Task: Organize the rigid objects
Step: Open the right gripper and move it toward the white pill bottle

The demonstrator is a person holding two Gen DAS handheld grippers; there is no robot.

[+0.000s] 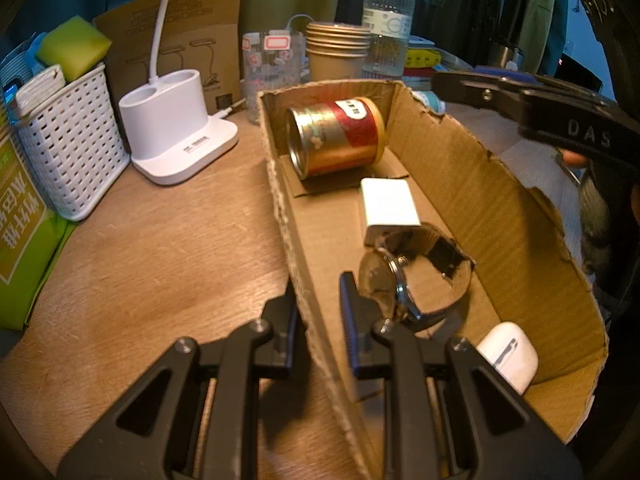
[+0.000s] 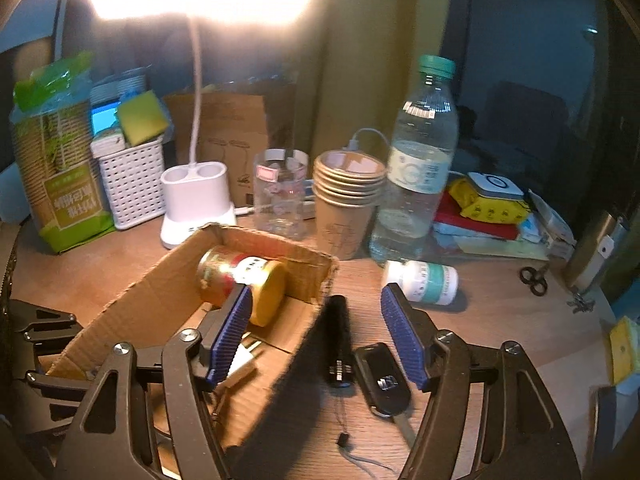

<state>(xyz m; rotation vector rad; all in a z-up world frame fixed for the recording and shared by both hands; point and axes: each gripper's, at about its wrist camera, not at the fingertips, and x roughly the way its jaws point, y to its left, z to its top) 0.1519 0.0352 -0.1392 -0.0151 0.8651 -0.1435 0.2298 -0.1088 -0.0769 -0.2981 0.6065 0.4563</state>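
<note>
A torn cardboard box lies on the wooden desk; it also shows in the right wrist view. In it lie a gold and red tin, a white charger, a wristwatch and a white earbud case. My left gripper is shut on the box's left wall. My right gripper is open above the box's right wall, over a black flashlight and a car key. A white pill bottle lies beyond them.
At the back stand a white lamp base, a white basket, a clear glass, stacked paper cups and a water bottle. A green pack is at left. Small scissors lie at right.
</note>
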